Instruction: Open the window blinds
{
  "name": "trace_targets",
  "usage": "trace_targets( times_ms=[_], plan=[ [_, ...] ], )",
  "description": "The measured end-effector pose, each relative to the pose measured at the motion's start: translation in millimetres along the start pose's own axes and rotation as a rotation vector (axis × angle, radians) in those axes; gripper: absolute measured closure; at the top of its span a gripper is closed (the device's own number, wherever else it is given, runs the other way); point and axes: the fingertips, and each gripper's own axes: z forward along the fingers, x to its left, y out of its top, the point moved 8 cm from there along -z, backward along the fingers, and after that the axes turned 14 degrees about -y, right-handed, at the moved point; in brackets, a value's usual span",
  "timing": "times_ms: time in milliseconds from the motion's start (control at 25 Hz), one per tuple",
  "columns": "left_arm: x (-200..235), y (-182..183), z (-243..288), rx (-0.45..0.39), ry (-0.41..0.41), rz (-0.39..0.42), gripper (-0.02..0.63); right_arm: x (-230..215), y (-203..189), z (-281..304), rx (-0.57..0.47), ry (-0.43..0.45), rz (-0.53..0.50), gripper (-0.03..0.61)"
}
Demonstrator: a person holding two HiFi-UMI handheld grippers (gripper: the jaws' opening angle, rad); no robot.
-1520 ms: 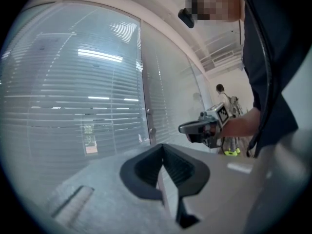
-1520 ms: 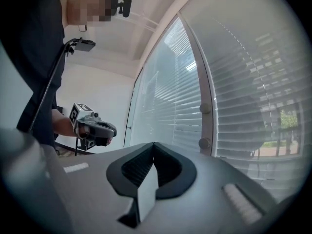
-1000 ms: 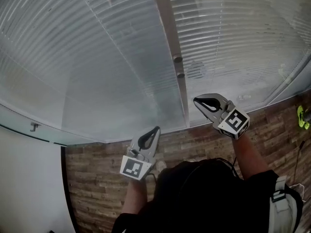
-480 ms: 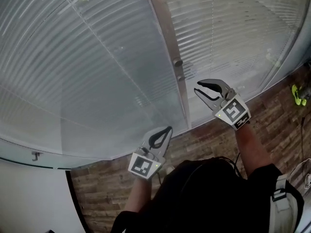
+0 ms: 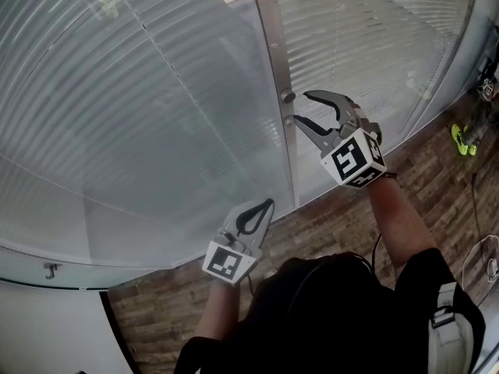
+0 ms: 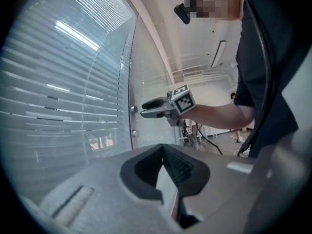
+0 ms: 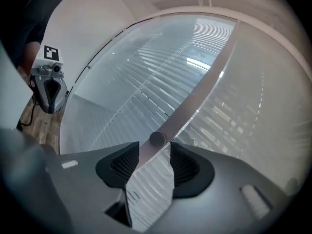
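While the left gripper [image 5: 267,204] is kept low beside the glass [image 5: 117,209], its jaws together and empty, the right gripper [image 5: 301,107] has been changed in 3 ways over the last second. It has been lifted from below and to the right of the post [image 5: 269,53], rolled so that its jaws stand 1 above the other, and brought from fully closed to wide apart. The jaws are opening at this moment. Nothing is pressed between them. In the right gripper view the knob [image 5: 288,97] on the post is seen just past the tips, centred on the gap, not yet between the pads.

The blinds [image 5: 156,92], sealed behind the glass on both sides of the post, are seen with slats laid flat and shut, so no opening is judged done yet. The change is read as a reach for the knob. A short advance, a closing on it and a twist are judged to be needed next.
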Motion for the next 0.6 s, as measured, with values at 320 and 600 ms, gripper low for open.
trace_targets(
  times_ms=[320,600],
  plan=[
    [-1.3,-2.5,8.8,-0.029,-0.045,0.037,0.609,12.5,19.0,26.4,0.033,-0.068,-0.404,0.37],
    [2.3,-2.5,16.0,-0.063,-0.034,0.035,0.609,20.5,15.4,31.6,0.038,-0.064,-0.501,0.456]
  ],
)
